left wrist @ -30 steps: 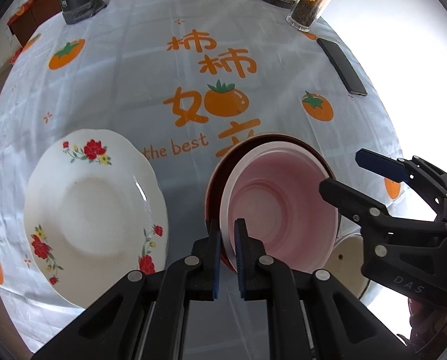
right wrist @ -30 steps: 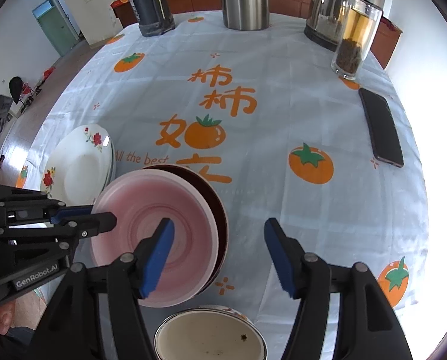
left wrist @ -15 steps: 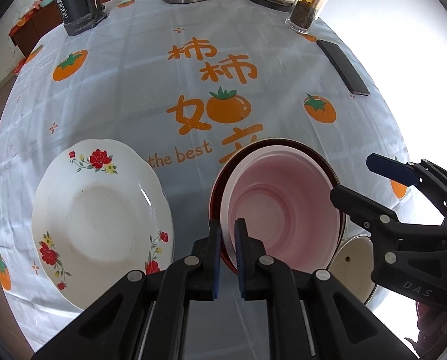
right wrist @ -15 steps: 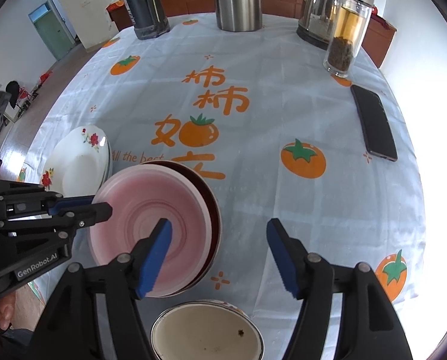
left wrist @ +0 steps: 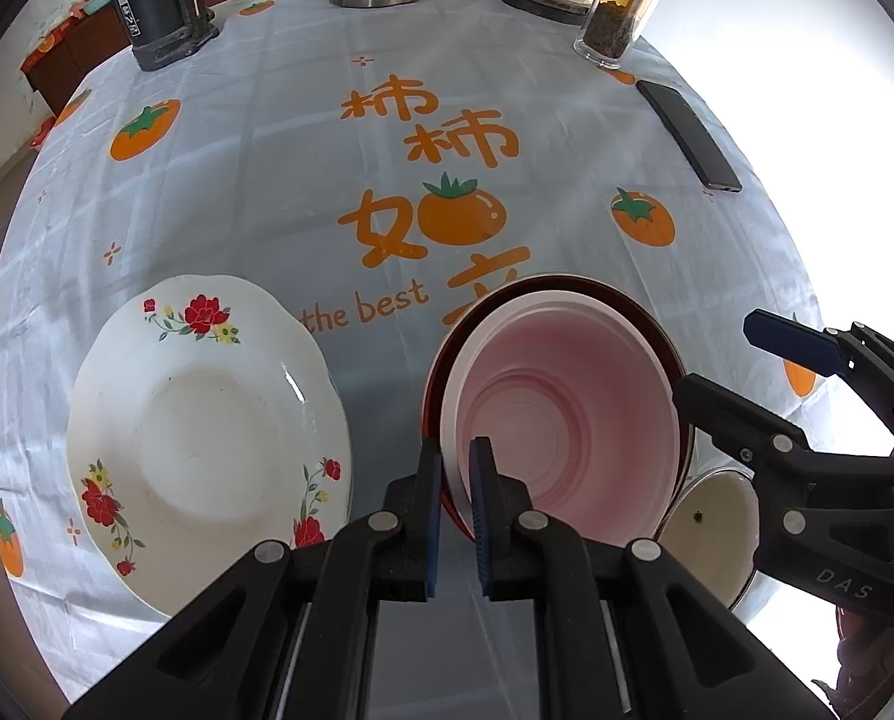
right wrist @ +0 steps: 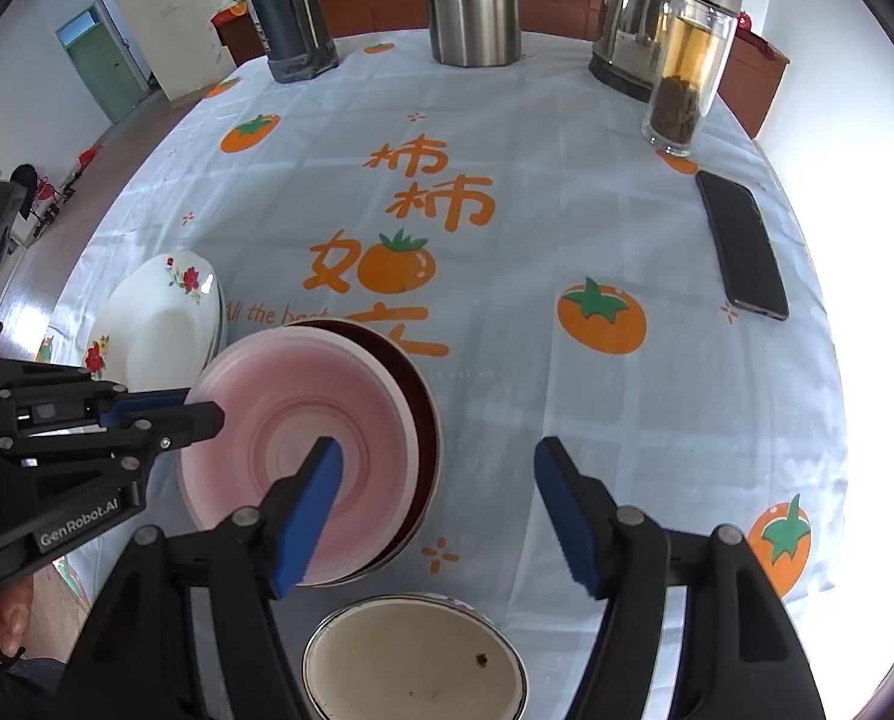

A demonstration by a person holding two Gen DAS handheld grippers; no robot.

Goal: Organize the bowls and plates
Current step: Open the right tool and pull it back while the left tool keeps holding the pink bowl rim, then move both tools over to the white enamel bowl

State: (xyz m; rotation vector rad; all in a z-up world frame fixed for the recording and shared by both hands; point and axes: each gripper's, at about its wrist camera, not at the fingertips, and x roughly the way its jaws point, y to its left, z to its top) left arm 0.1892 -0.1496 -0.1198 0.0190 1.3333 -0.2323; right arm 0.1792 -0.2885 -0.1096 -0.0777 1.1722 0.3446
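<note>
While left gripper [left wrist: 456,468] stays clamped on pink bowl [left wrist: 567,420], right gripper [right wrist: 438,510] (empty) gapes unchanged.

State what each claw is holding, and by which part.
Left claw grips the pink plate by its near rim. Right claw is open, holding nothing.

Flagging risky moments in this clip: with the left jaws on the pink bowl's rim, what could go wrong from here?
1. The left gripper pinches only the near rim of the pink bowl, which sits off-centre in the brown bowl; lifting may tip it or let it slip.
2. The brown bowl might drag along.
3. The right gripper hangs open close over the enamel bowl and could knock it.
</note>
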